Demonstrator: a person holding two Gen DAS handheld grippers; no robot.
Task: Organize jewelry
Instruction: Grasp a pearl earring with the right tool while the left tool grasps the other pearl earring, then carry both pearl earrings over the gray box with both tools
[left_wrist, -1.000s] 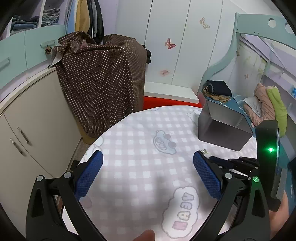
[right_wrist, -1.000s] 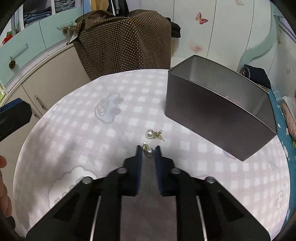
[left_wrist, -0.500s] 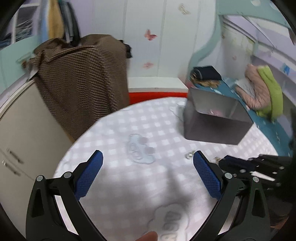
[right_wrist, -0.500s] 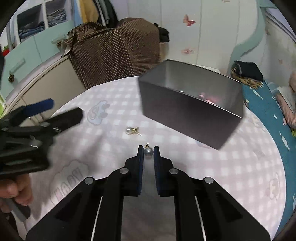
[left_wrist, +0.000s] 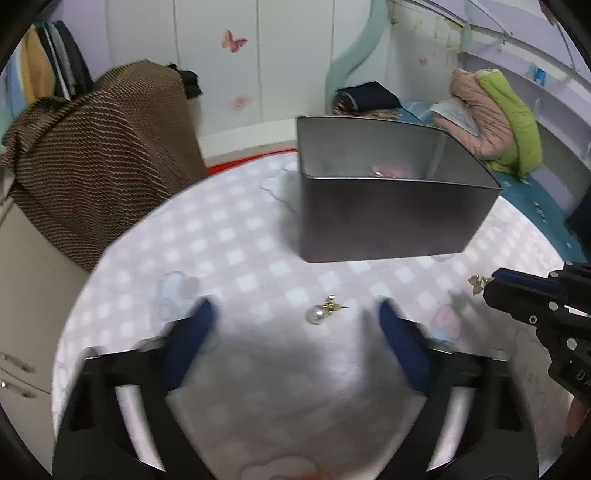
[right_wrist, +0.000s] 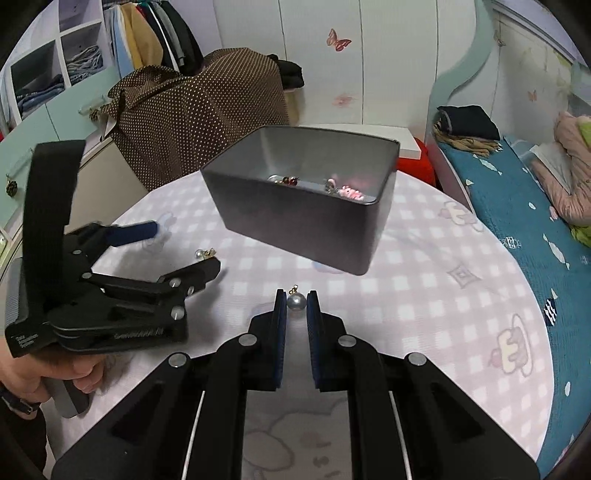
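My left gripper (left_wrist: 295, 314) stands with its blue pads (left_wrist: 192, 332) spread wide, hovering low over the table (left_wrist: 229, 236). Nothing sits between the pads in contact; they appear motion-blurred in the left wrist view. One pearl earring (left_wrist: 318, 314) lies flat on the checked cloth between the two pads, apart from both, with its gold post pointing right. In the right wrist view the same earring (right_wrist: 204, 253) lies just beyond the tip of my left gripper (right_wrist: 184, 251).

The tin (left_wrist: 391, 218) stands upright on the table beyond the earring, open at the top. Seen from the right wrist, the tin (right_wrist: 303, 225) holds several small pieces of jewelry (right_wrist: 347, 192) on its floor, near the far right corner.

My right gripper (right_wrist: 296, 301) has its pads drawn narrow and clamps a second pearl (right_wrist: 296, 302) between the tips, gold fitting upward. It is held in front of the tin, clear of its near wall. In the left wrist view my right gripper (left_wrist: 491, 284) enters from the right edge.
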